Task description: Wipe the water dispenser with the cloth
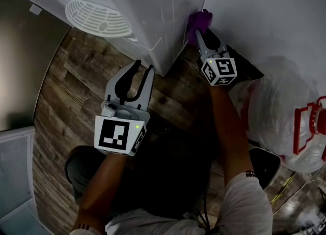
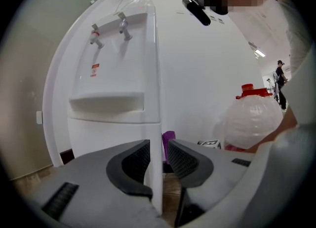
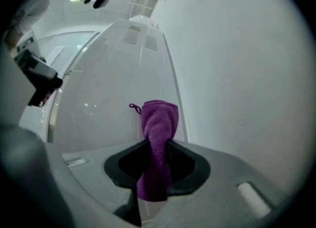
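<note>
Purple cloth [image 3: 159,118] clamped in right gripper [image 1: 201,29] jaws (arm outstretched) | left gripper [image 1: 138,71] jaws parted

Upper part of the water dispenser [image 1: 153,10] cut off by the head view's top edge. Most of the purple cloth [image 1: 197,21] hidden behind the right gripper [image 1: 202,29], its lower end lost between the closed jaws; in the left gripper view, only a sliver showing past the dispenser's corner. On the front, a red label [image 2: 94,70] too small to read. At the head view's right edge, a bagged red object [image 1: 309,127] cropped.
</note>
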